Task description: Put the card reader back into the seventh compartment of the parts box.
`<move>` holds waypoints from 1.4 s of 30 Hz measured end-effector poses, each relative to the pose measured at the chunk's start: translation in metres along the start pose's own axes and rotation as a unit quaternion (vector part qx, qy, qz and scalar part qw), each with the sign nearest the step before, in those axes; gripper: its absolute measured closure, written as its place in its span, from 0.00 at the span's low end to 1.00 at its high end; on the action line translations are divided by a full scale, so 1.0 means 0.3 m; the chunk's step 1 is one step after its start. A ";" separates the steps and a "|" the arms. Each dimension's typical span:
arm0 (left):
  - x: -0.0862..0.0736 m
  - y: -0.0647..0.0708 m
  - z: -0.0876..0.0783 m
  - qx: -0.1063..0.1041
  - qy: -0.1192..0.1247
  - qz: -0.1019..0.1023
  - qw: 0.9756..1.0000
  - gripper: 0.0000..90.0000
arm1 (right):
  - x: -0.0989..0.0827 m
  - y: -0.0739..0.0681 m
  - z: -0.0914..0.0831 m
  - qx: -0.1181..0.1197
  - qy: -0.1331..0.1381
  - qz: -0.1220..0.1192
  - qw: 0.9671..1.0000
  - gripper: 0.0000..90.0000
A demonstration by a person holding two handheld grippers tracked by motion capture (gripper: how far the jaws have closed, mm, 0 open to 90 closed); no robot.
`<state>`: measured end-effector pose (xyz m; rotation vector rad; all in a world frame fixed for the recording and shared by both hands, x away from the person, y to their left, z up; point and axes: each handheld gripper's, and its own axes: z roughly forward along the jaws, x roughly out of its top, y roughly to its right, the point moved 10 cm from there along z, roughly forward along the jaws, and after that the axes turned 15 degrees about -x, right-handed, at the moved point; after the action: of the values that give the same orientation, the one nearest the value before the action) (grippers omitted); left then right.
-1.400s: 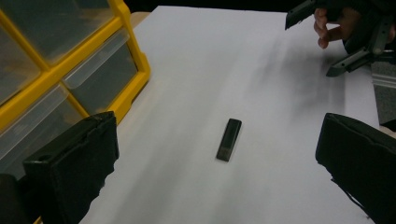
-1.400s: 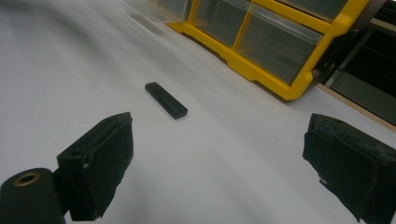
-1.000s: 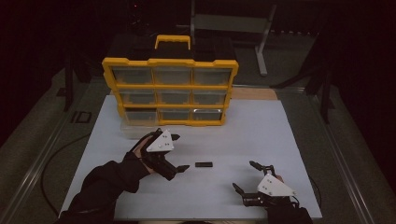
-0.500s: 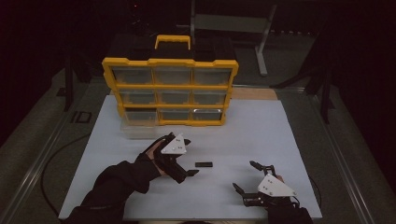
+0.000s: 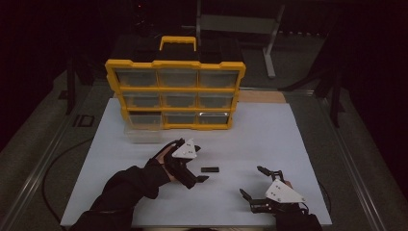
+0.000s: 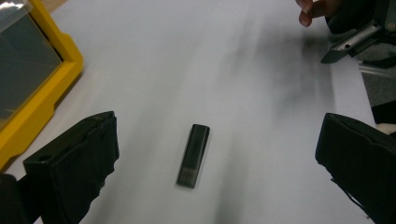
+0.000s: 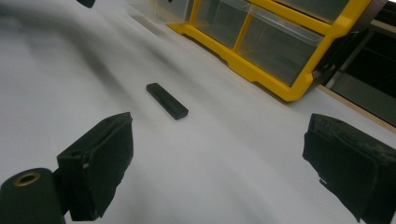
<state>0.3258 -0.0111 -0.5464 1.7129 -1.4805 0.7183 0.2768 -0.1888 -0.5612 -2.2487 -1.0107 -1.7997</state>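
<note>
Now closing in from 9 o'clock, the left gripper (image 5: 196,168) is hanging just beside the small black stick (image 5: 210,169), which is lying flat on the white table (image 5: 288,144) at about 6 o'clock of the yellow drawer organizer (image 5: 175,94). A second ago the gripper was sitting farther back toward 9 o'clock; it has been sliding in steadily, and in the left gripper view its jaws are standing wide with the stick (image 6: 194,155) lined up between them, though not yet touched. That suggests a pick-up is being set up rather than made. The right gripper (image 5: 254,182), at 4 o'clock of the stick and well apart from it, is resting where it was, jaws wide and holding nothing. A clear drawer (image 5: 142,133) is lying pulled out at the organizer's lower left corner, likely the stick's destination.
</note>
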 end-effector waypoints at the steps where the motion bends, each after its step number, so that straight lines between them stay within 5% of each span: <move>1: -0.001 -0.001 0.004 -0.001 -0.001 0.002 1.000 0.00 | 0.000 0.000 0.000 0.000 0.000 0.000 1.000 0.10; 42: -0.078 -0.067 0.156 -0.028 -0.020 -0.017 0.999 0.07 | -0.002 -0.001 -0.002 0.000 -0.002 -0.003 1.000 0.10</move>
<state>0.3387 -0.0355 -0.5951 1.7158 -1.4813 0.6224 0.2763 -0.1891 -0.5616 -2.2529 -1.0186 -1.7967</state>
